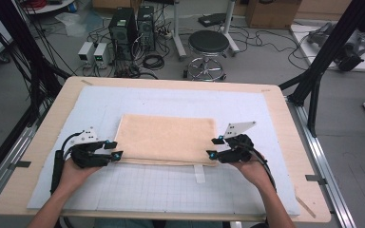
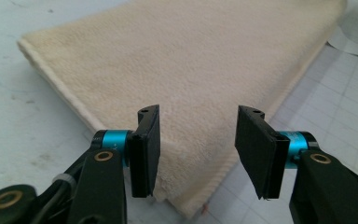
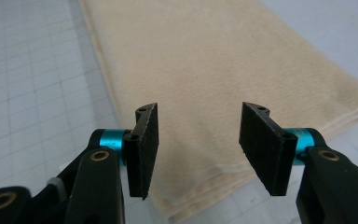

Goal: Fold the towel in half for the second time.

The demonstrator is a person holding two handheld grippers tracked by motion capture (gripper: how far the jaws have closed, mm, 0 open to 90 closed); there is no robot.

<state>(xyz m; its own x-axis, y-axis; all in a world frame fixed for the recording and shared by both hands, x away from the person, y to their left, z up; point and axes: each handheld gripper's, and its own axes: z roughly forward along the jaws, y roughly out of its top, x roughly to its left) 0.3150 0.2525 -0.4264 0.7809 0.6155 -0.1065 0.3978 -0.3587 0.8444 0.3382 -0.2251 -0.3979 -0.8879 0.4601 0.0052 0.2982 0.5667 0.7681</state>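
A cream towel (image 1: pixel 166 138) lies on a white mat (image 1: pixel 171 185) ruled with a thin grey grid. Each black hand-held gripper carries turquoise collars beside the towel.

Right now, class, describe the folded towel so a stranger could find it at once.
Start at the wooden table, then its white gridded mat. On the mat's middle lies the folded towel: cream, fluffy, rectangular, the one soft thing between the two open hand-held grippers.
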